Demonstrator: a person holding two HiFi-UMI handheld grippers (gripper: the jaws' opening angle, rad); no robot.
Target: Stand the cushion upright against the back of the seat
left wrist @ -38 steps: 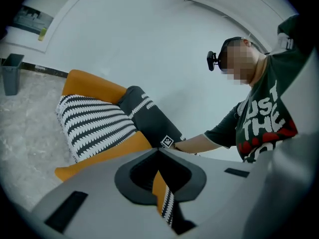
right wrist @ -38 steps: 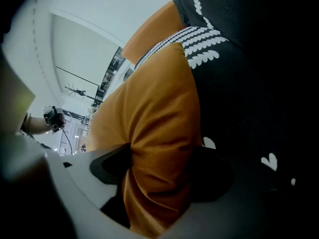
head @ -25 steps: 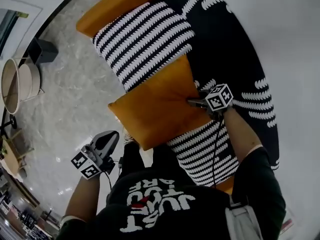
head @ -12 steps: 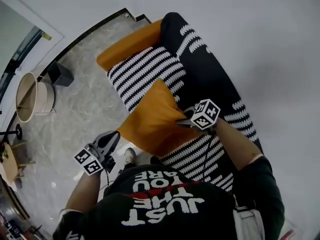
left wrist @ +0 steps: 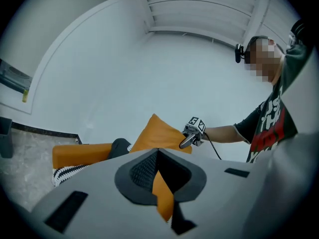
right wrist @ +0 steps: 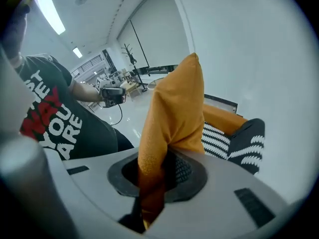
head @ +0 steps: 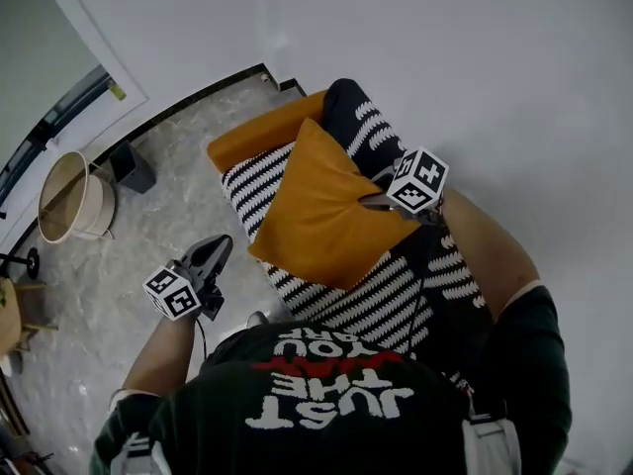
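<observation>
Cushion (head: pixel 326 216), raised by right gripper (head: pixel 381 202), covers seat (head: pixel 336 300).

Matt cloth cushion (head: pixel 326 216); glossy floor (head: pixel 163 201).

Bright, even light from ceiling strips (right wrist: pixel 50 11) up-left of my right gripper (right wrist: pixel 149 193); I see fisheye-bent edges, cushion (right wrist: pixel 172 108) blurred at its jaws.
</observation>
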